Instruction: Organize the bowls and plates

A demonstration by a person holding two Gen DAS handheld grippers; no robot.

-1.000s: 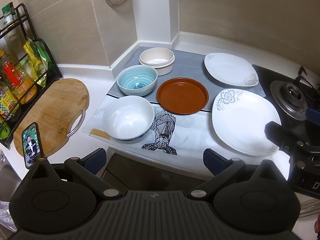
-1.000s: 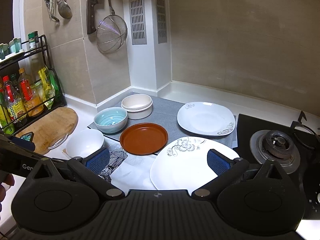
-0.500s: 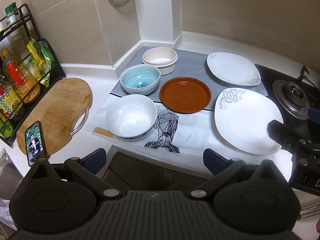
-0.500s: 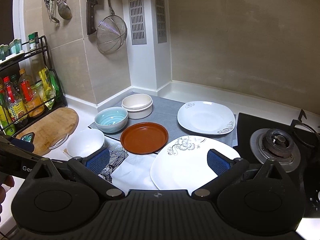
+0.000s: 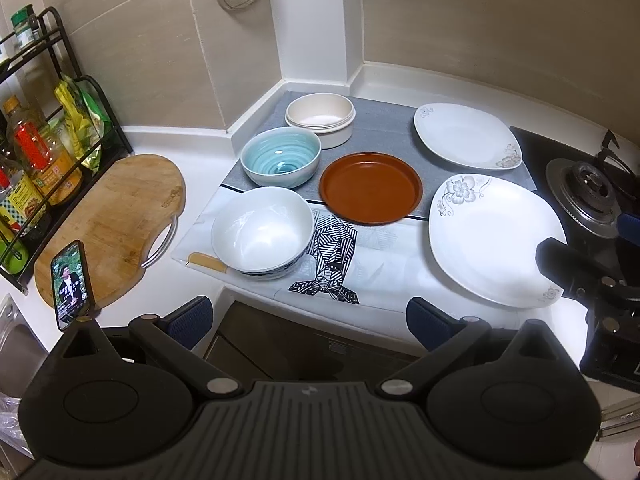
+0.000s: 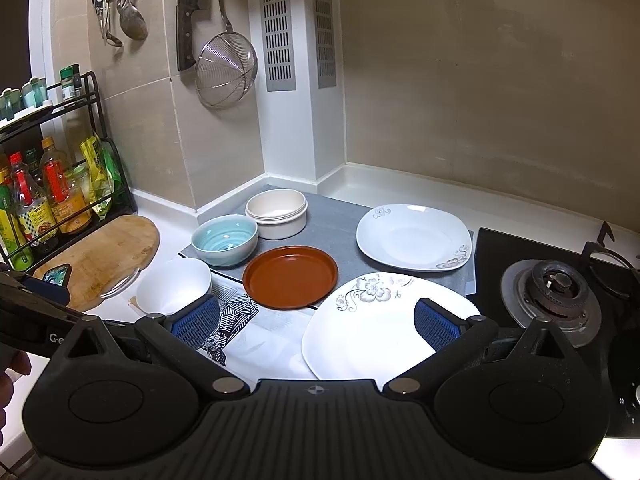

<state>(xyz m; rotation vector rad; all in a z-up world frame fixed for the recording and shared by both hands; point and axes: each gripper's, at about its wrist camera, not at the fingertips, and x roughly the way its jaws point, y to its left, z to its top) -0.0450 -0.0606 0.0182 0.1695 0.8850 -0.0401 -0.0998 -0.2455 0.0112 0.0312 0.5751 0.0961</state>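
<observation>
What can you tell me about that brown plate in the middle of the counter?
The brown plate is round and shallow, with a low upright rim and a smooth, glossy reddish-brown surface, perhaps glazed clay or plastic. It is empty and lies flat, right side up, mostly on the grey mat, its near edge reaching over the patterned cloth. The blue bowl sits close on one side and the large flowered plate on the other; nothing seems to touch it, and neither gripper holds it.
</observation>
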